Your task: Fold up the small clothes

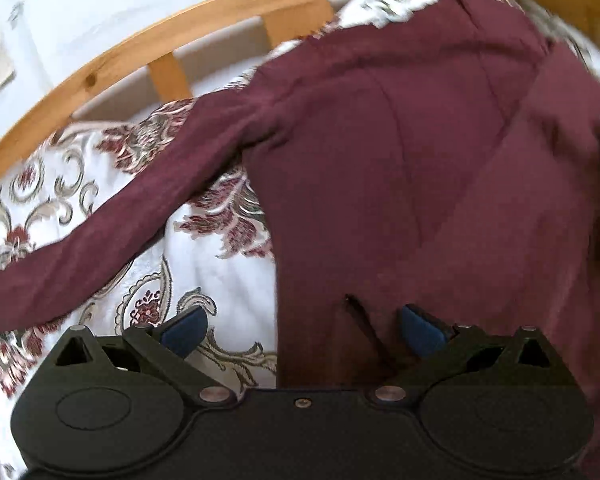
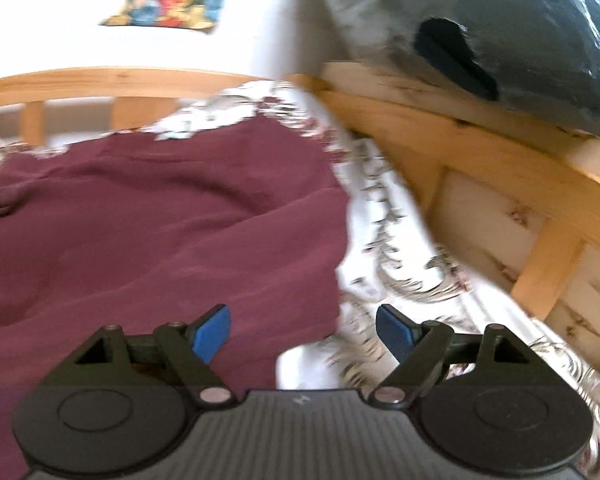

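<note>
Garment: your maroon long-sleeved top (image 1: 400,152) lies spread on the floral bedspread (image 1: 204,272). In the left wrist view it fills the frame from 12 to 5 o'clock, and one sleeve (image 1: 100,248) runs out toward 9 o'clock.
Garment, right wrist view: the same top (image 2: 160,232) covers the frame from 9 o'clock through the centre, and its right edge falls between your gripper fingers.
Left gripper: your left gripper (image 1: 300,330) is spread wide with nothing between its blue pads (image 1: 184,330). The left pad sits over the bedspread, the right pad over the top's lower body, so the top's side edge runs between them.
Right gripper: your right gripper (image 2: 304,332) is also spread wide and grips nothing. Its left pad (image 2: 214,332) is over maroon cloth, its right pad over the patterned bedspread (image 2: 400,264).
Contact: whether either gripper touches the cloth cannot be told from these blurred views.
Bed frame: a pale wooden rail with slats (image 1: 172,36) curves from 9 toward 12 o'clock in the left wrist view; in the right wrist view a slatted wooden frame (image 2: 500,184) runs from 12 to 4 o'clock.
Pillow: a grey-blue cushion (image 2: 520,40) lies on that frame at 1 o'clock.
</note>
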Demonstrator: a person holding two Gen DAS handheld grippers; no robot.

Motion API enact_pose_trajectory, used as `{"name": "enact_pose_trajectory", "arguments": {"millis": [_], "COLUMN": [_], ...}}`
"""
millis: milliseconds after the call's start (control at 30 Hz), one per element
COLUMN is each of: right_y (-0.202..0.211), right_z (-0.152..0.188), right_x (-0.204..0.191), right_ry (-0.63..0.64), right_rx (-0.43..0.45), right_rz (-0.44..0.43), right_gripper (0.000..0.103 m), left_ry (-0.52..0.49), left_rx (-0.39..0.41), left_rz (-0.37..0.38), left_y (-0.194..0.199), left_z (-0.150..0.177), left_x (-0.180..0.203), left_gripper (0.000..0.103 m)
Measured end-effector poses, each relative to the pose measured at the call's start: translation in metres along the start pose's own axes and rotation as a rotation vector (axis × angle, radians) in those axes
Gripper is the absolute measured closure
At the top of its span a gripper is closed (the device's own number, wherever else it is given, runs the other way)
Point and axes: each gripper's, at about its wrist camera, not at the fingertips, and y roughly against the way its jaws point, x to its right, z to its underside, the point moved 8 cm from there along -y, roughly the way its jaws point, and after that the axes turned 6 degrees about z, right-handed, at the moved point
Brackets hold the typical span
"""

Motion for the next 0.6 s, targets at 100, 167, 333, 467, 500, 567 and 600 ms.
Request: {"name": "enact_pose_trajectory", "arguments": {"millis": [100,167,333,467,500,567,600], "right_y": [-0.016,-0.026,-0.022,-0.01,-0.007,0.001,0.005], "right_z": [0.004,0.008,0.014,0.013,0.013,0.009,0.007], "right_x": [0.01,0.012,0.01,0.009,0.008,0.004,0.001], "right_ry": [-0.017,-0.009,-0.028,-0.056,-0.059,-0.065,-0.065], "right_rx": [-0.008,-0.023,-0.008,0.02,0.023,0.038,0.05], "right_rz": [0.039,0.052,0.063,0.059,0.054,0.034,0.025], "right_gripper": [0.017,0.012,0.01,0.0,0.0,0.0,0.0], "left_ry": [-0.032,-0.037,0.1,0.289,0.314,0.364,0.389], "left_rx": [0.01,0.006,0.017,0.099,0.12,0.155,0.161], "left_rz": [-0.016,-0.017,0.017,-0.018,-0.049,-0.125,-0.161], "left_y": [0.0,-0.001,0.004,0.021,0.025,0.035,0.038], "left_z": [0.003,0.004,0.005,0.004,0.003,0.003,0.004], "left_x": [0.001,0.002,-0.014,-0.048,-0.058,-0.084,-0.096], "left_gripper": [0.001,0.001,0.001,0.001,0.001,0.001,0.001]}}
